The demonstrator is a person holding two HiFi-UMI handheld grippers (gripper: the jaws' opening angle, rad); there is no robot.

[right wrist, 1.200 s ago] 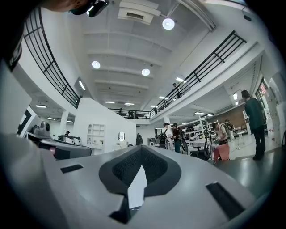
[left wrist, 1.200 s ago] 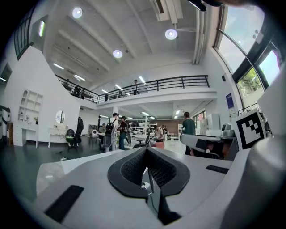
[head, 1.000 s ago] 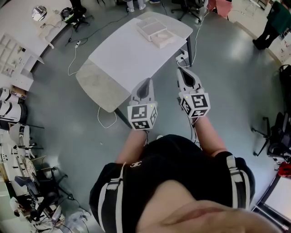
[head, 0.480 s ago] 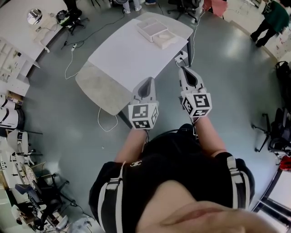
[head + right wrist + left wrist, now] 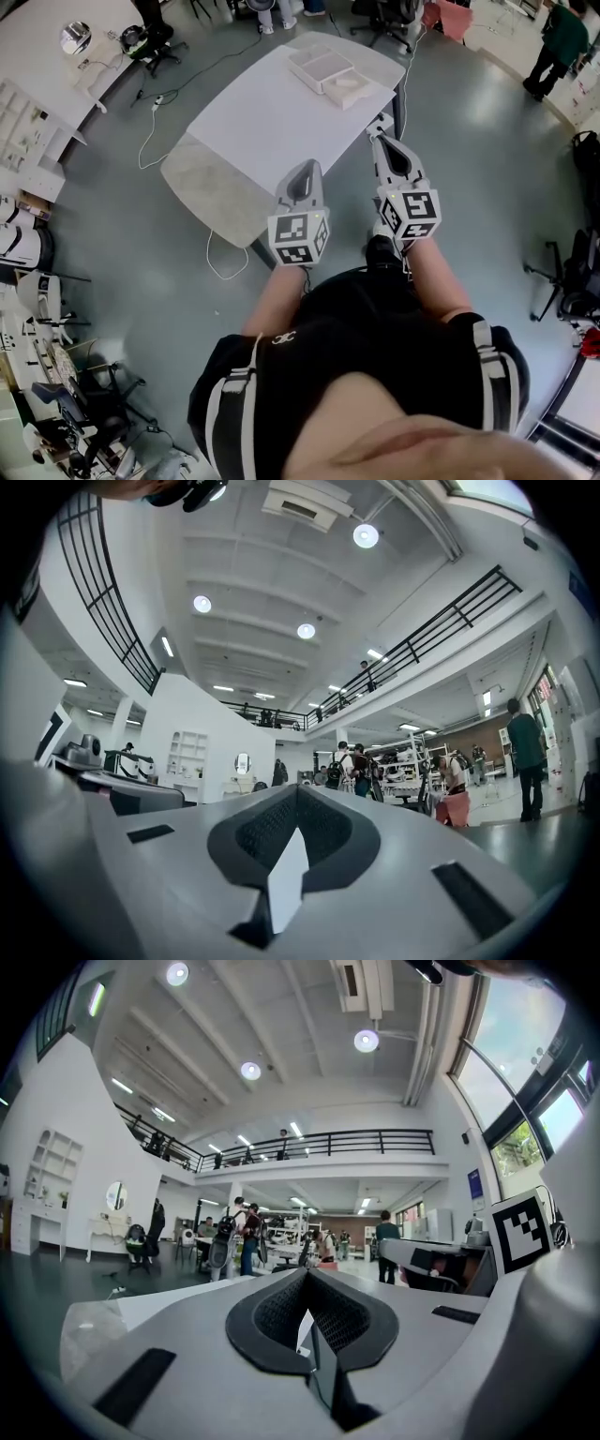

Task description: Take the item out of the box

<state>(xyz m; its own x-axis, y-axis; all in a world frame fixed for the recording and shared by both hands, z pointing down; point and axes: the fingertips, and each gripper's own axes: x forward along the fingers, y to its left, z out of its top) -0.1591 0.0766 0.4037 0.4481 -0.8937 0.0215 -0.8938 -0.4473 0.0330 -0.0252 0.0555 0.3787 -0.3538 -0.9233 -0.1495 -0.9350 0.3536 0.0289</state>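
Note:
A white open box (image 5: 320, 66) sits at the far end of the white table (image 5: 262, 122), with a second white tray-like part (image 5: 354, 90) beside it. What lies inside is too small to make out. My left gripper (image 5: 302, 170) hangs over the table's near edge, shut and empty. My right gripper (image 5: 383, 142) is just off the table's right edge, also shut and empty. In the left gripper view the left gripper (image 5: 305, 1272) points level over the tabletop. In the right gripper view the right gripper (image 5: 298, 787) points into the hall.
Grey floor surrounds the table, with a white cable (image 5: 220, 262) on it by the near corner. A power strip (image 5: 380, 122) lies at the table's right side. Workbenches (image 5: 37, 112) line the left. Office chairs (image 5: 384, 14) stand beyond the table. A person (image 5: 553, 42) stands at far right.
The table and box have come slightly nearer as both grippers moved forward toward them. Both stay shut and empty.

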